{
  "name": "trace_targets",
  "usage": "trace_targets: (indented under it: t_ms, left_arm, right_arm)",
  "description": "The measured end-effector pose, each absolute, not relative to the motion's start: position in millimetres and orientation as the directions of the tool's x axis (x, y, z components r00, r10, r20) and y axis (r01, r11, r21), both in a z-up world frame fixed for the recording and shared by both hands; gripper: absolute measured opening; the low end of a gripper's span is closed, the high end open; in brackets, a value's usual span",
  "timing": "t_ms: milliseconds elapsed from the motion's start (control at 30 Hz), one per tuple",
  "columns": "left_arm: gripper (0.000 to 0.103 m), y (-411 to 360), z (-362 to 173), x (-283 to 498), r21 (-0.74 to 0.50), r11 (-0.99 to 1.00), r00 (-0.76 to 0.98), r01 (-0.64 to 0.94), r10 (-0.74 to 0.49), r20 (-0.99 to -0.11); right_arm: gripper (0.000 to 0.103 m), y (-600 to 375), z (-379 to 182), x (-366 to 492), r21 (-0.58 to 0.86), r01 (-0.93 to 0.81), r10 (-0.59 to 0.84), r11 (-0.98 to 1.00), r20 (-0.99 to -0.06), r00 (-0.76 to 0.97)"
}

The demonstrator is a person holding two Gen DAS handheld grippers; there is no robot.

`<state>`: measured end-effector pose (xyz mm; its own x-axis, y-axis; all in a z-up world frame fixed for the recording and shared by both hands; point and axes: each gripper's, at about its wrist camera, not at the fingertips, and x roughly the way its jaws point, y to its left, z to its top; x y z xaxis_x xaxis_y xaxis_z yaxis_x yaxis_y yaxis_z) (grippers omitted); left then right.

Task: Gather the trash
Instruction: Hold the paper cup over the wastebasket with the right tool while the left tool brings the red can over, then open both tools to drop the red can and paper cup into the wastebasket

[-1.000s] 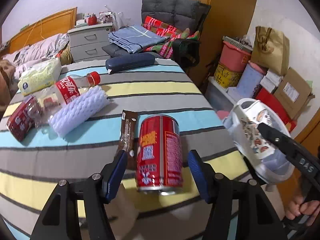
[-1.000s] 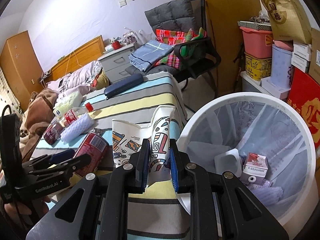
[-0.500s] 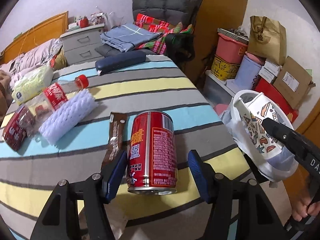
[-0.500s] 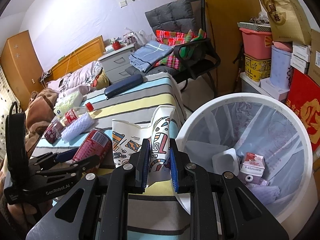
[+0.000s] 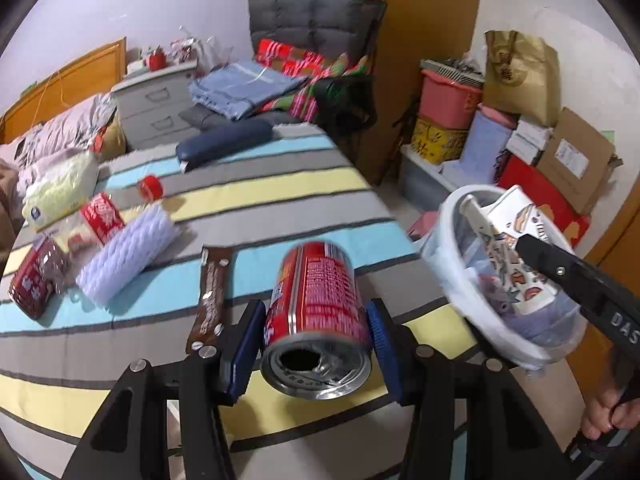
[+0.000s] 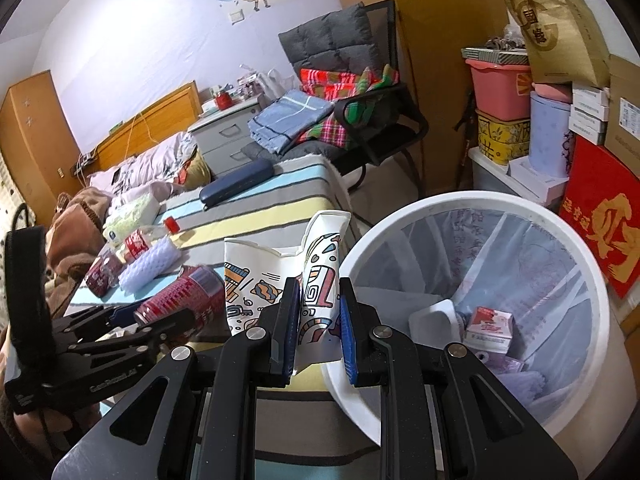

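Over the striped table (image 5: 280, 184), my left gripper (image 5: 316, 332) is closing on the red can (image 5: 316, 304); my right gripper (image 6: 316, 320) clamps a paper cup (image 6: 280, 276) beside the bin (image 6: 480, 208). Wrapper (image 5: 212, 288), bottle (image 5: 100, 220) remain.

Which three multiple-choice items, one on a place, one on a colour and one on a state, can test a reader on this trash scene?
1. Where is the white round trash bin?
A. beside the striped table
B. on the grey chair
C. under the bed

2. What colour is the metal can between the left gripper pads?
A. green
B. red
C. blue

3. What does the right gripper hold?
A. nothing
B. a plastic bottle
C. a crushed printed paper cup

Answers: 1 A, the bin stands off the table's edge. 2 B, its label is red. 3 C, the pads pinch the cup.
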<state>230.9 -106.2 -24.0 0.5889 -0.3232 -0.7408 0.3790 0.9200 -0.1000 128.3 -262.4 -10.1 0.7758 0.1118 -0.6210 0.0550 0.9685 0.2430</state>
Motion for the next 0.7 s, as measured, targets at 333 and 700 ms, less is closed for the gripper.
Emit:
trace_targets:
  t_ms: [333, 700]
  left_arm:
    - [0.052, -134.1, 9.2, 205.3, -0.087, 0.893, 0.624, 0.442, -0.376, -0.686]
    - [0.052, -193.3, 35.8, 194.3, -0.093, 0.835, 0.610, 0.543, -0.467, -0.640]
  right_arm:
    - [0.019, -285.3, 7.8, 107.5, 0.235, 0.100, 0.058, 0.967, -0.582, 0.812]
    - [0.019, -321.2, 14.2, 98.5, 0.219, 0.177, -0.020, 0.960, -0.574, 0.819]
